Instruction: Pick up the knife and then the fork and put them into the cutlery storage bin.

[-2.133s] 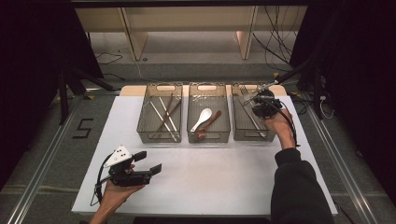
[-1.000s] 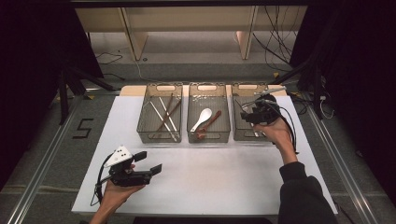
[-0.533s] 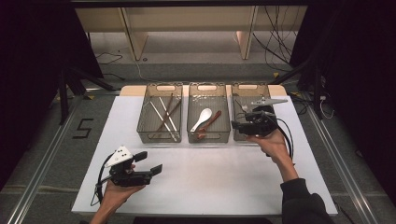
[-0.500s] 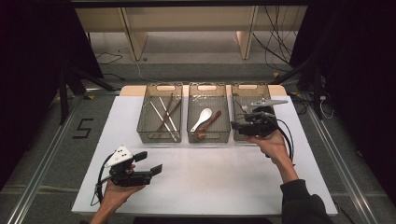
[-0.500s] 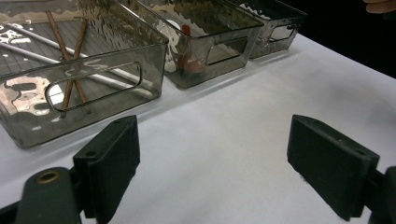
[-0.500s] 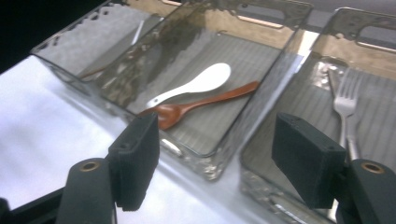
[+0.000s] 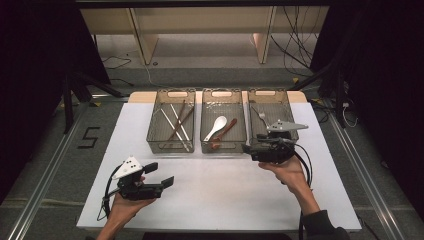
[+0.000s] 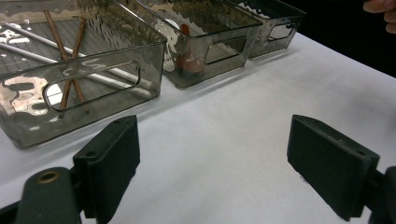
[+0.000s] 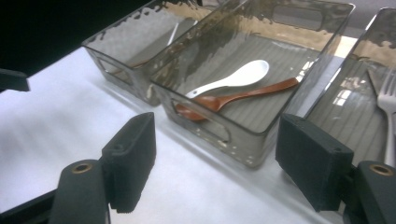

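Right tongs (image 7: 248, 148): in my right hand, just off the near edge of the right bin (image 7: 292, 131), pointing left; jaws wide apart and have just been opening, nothing between them.
Left tongs (image 7: 161, 174): in my left hand at the near-left of the table (image 7: 225, 200), jaws apart, nothing between them, only bare tabletop.
Fork (image 7: 262, 118): lies in the right bin, beyond my right tongs; in the right gripper view it (image 9: 386, 116) sits past the right jaw, not touching.
Middle bin (image 9: 243, 154): straight ahead of the right jaws; holds a white spoon (image 9: 233, 79) and a brown spoon (image 9: 233, 99) side by side, touching.
Left bin (image 8: 84, 88): chopsticks (image 8: 70, 60) inside, brown and pale; nearest my left tongs.
In the way: the bin walls stand between both tongs and the cutlery.
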Demonstrator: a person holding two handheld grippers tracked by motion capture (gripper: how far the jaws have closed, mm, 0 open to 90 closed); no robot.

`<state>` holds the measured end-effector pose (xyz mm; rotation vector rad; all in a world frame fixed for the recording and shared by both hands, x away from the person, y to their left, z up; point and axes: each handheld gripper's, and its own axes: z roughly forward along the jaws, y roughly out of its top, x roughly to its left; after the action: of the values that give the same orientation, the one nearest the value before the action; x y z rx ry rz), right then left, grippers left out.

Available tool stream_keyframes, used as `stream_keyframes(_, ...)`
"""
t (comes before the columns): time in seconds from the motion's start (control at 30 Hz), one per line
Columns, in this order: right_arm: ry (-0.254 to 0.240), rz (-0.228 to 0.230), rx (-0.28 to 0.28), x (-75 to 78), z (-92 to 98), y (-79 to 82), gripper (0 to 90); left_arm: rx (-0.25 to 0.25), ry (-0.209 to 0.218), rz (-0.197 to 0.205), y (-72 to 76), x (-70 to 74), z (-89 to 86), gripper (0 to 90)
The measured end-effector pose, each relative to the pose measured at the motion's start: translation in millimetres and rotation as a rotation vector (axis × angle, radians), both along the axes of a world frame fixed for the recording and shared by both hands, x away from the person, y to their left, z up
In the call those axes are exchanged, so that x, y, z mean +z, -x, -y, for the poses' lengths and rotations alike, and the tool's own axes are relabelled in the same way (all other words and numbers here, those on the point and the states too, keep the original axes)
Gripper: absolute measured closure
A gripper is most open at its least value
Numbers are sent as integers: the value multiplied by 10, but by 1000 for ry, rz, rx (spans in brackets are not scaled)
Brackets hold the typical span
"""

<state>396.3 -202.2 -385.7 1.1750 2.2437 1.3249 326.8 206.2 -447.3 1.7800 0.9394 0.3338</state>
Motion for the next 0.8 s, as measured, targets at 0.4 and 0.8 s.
stream_keyframes(0.4, -19, 27, 35, -93, -33, 219, 290, -6, 2, -5, 5, 0, 8, 167)
stream_keyframes(0.8, -30, 44, 49, -202, -12, 380, 289, -16, 3, -11, 6, 0, 11, 166)
